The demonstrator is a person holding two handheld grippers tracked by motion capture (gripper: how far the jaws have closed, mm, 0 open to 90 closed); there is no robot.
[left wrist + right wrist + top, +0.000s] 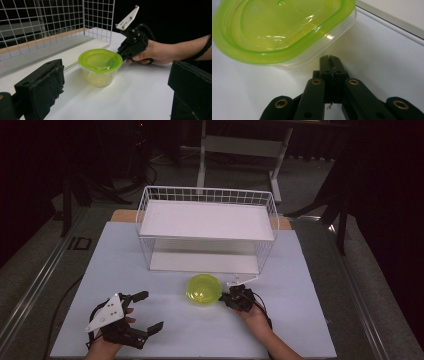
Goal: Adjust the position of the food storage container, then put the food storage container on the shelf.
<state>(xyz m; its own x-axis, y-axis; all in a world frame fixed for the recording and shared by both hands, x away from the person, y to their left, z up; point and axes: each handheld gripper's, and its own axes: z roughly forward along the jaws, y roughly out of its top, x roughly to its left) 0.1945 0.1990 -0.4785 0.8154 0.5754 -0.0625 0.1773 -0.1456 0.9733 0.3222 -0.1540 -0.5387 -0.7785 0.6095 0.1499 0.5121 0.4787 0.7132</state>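
High view: clear plastic tub with a lime-green lid (203, 289) is sitting mid-tabletop (300, 320), just before the white wire two-shelf rack (207, 227).
Right tongs (231, 296) are pressing together, empty, tips touching the tub's right side; left tongs (150, 310) are resting spread wide near the front-left corner.

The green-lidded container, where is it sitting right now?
In the high view the container sits on the white table, just in front of the wire shelf, with the shut right hand-held gripper at its right edge.
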